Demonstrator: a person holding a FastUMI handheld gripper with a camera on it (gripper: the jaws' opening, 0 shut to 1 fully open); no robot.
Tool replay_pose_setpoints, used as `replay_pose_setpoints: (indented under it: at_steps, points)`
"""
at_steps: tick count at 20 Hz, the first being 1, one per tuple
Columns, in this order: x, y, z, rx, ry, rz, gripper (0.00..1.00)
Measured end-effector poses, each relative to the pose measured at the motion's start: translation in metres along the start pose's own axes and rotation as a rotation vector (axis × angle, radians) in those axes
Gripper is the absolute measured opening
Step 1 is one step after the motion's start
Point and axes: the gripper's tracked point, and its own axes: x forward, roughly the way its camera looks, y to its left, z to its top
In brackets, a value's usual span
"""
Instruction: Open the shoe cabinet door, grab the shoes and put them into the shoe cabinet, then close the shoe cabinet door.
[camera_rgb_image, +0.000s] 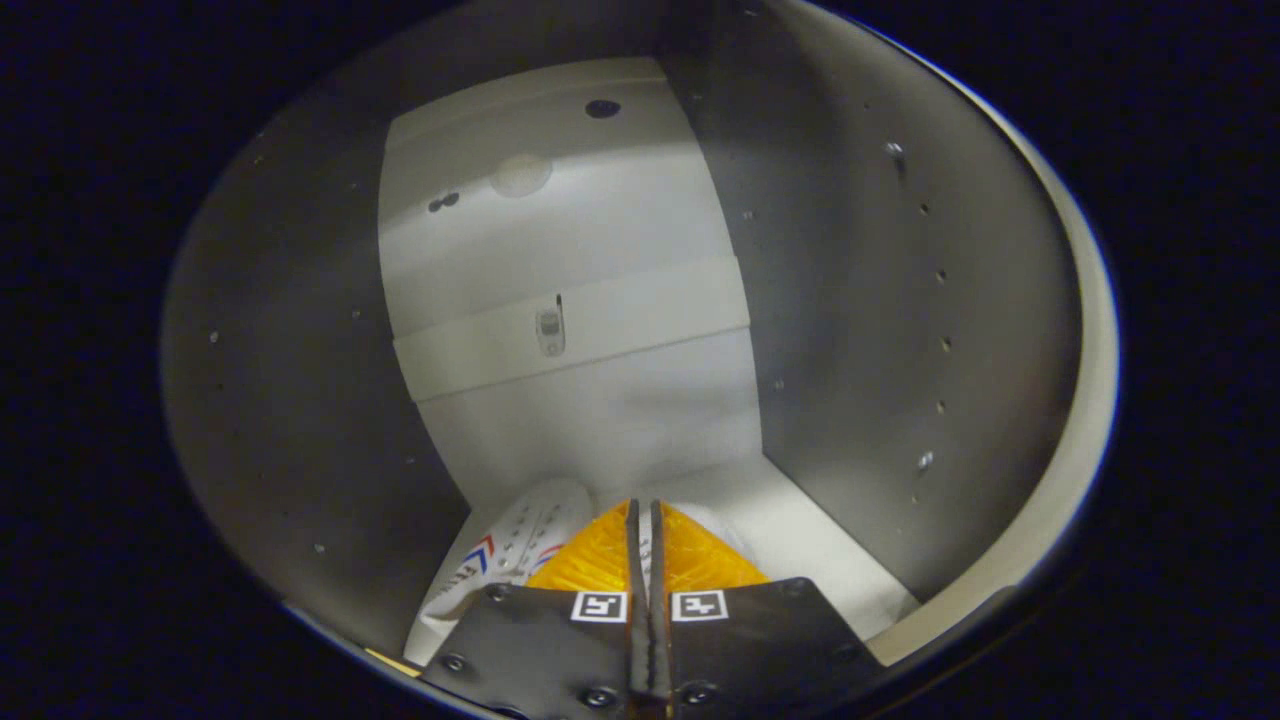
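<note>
I am looking into the shoe cabinet, with its pale back panel straight ahead and a shaded side wall on either hand. A white shoe with red and blue stripes lies on the cabinet floor, right under the fingers and mostly to their left. A bit of the same white shows on their right. My gripper is inside the cabinet, its fingers drawn almost together with only a thin sliver of white between them. They appear to be pinching a thin edge of the shoe. The shoe's near part is hidden under the gripper body.
A horizontal strip with a small metal fitting crosses the back panel. The right wall carries a column of shelf-pin holes, and the left wall has a few too. Bare floor lies to the right of the shoe.
</note>
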Motion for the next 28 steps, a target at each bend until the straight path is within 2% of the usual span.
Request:
replay_pose_setpoints:
  at_steps: [3,7,13,18,22,28]
  points:
    - [0.024,0.014,0.012,-0.021,-0.04,0.014,0.02]
    - [0.042,0.01,-0.008,0.028,0.035,0.022,0.02]
    - [0.011,0.009,0.001,-0.003,-0.009,0.025,0.02]
    - [-0.01,-0.015,0.018,-0.03,-0.068,-0.037,0.02]
    - [-0.009,-0.012,0.017,-0.052,-0.083,-0.016,0.02]
    - [0.006,-0.005,0.019,-0.003,-0.089,0.02,0.02]
